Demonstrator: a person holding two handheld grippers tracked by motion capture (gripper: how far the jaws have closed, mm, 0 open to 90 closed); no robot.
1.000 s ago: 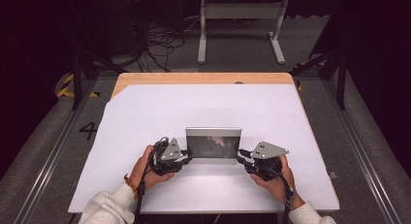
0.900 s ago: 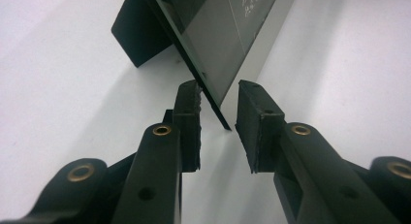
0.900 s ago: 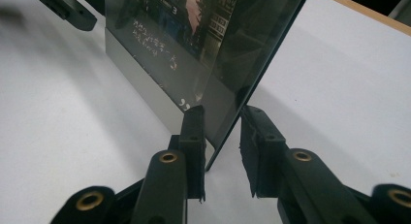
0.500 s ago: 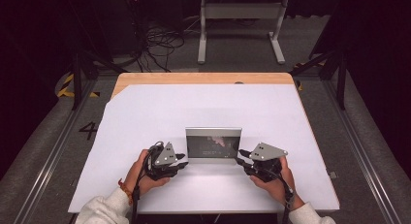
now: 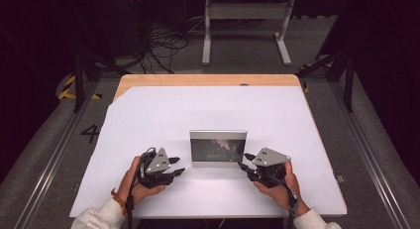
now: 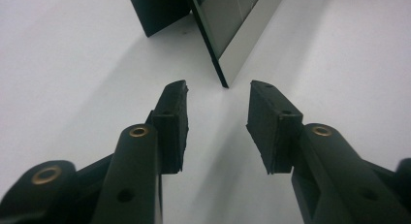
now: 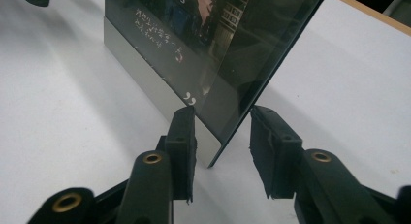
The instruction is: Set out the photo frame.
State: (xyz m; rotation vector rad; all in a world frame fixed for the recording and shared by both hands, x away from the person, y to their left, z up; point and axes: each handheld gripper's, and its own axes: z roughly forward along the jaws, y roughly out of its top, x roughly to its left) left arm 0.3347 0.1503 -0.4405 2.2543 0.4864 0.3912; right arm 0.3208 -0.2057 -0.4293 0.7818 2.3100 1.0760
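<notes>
- White sheeting covers the table (image 5: 148, 120), and a picture frame (image 5: 218, 148) stands upright near its front middle, propped on its back stand.
- Left gripper (image 5: 174, 171) sits just beside the frame's left corner, apart from it; its jaws have just been opening, nothing between them.
- Right gripper (image 5: 242, 165) straddles the frame's right corner (image 7: 213, 156); its jaws have just been opening, pads off the frame.
- Judged from this, the standing-up looks done; only drawing both hands away remains.

Parted left gripper (image 6: 218, 122) facing picture frame (image 6: 232, 25)
</notes>
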